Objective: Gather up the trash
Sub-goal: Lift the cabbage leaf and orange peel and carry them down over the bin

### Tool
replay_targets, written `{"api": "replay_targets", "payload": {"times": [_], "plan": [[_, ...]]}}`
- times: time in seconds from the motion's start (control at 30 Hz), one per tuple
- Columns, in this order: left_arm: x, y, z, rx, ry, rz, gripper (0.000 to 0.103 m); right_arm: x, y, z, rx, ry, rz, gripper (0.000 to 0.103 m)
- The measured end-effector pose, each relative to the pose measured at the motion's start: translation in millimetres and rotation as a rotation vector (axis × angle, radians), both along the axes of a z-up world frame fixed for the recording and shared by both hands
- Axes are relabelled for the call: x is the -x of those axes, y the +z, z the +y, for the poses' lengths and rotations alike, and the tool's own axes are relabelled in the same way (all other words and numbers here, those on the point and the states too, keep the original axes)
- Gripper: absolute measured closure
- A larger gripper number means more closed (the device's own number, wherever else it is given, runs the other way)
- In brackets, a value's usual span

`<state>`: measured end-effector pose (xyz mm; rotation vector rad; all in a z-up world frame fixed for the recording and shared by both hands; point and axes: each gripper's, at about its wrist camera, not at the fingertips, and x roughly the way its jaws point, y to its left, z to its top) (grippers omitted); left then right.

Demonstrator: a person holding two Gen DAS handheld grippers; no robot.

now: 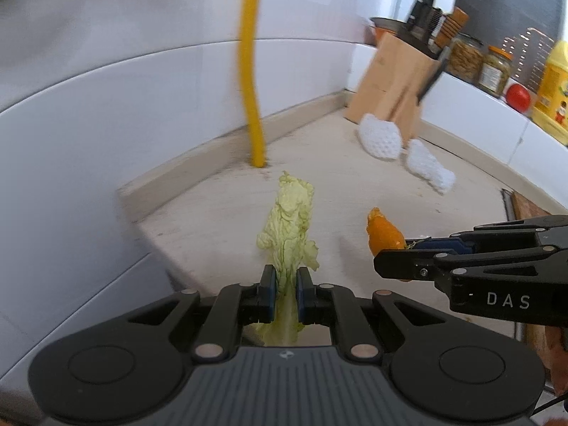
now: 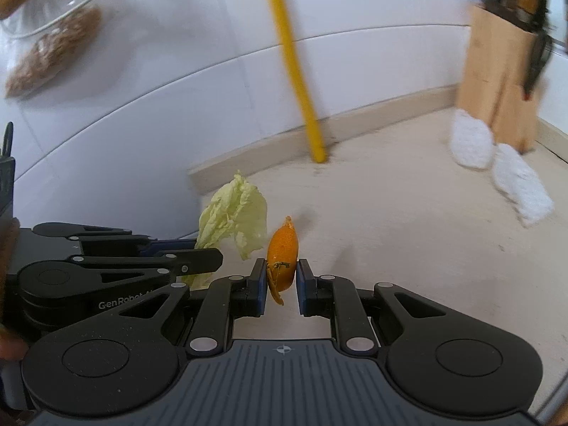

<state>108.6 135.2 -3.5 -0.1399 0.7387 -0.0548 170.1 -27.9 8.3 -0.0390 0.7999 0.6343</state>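
Left wrist view: left gripper (image 1: 286,284) is clenched on the pale stalk of a cabbage leaf (image 1: 289,229); the leaf stands up from between the blue pads, its frilled tip above the counter (image 1: 355,184). At right, the right gripper (image 1: 394,259) enters side-on, grasping an orange peel (image 1: 384,234) just beside the leaf. "DAS" reads in white on its black body. Far back, two white foam fruit nets (image 1: 401,145) lie at the foot of a wooden knife block (image 1: 394,78). A yellow pipe (image 1: 252,71) meets the counter at the wall. Jars, a tomato and a yellow bottle sit on the ledge at right; their labels are unreadable. The counter's left edge drops off close beside the leaf; open surface lies between leaf and nets.

Right wrist view: right gripper (image 2: 281,280) holds the orange peel (image 2: 282,252) on edge between its pads. Left gripper (image 2: 209,261) is at left with the cabbage leaf (image 2: 234,213); "GenRobot" is partly legible on its body. Counter (image 2: 408,230) is bare rightward up to the nets (image 2: 497,163) and knife block (image 2: 500,71). Yellow pipe (image 2: 294,71) is behind.
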Motion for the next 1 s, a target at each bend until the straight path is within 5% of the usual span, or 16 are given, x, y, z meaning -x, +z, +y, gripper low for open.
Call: {"api": "replay_targets", "payload": {"times": [1.0], "plan": [[86.4, -28.2, 101.9, 0.038, 0.284, 0.06, 0.095, 32.4, -26.4, 136.5, 0.034, 0.304, 0.073, 0.081]]}}
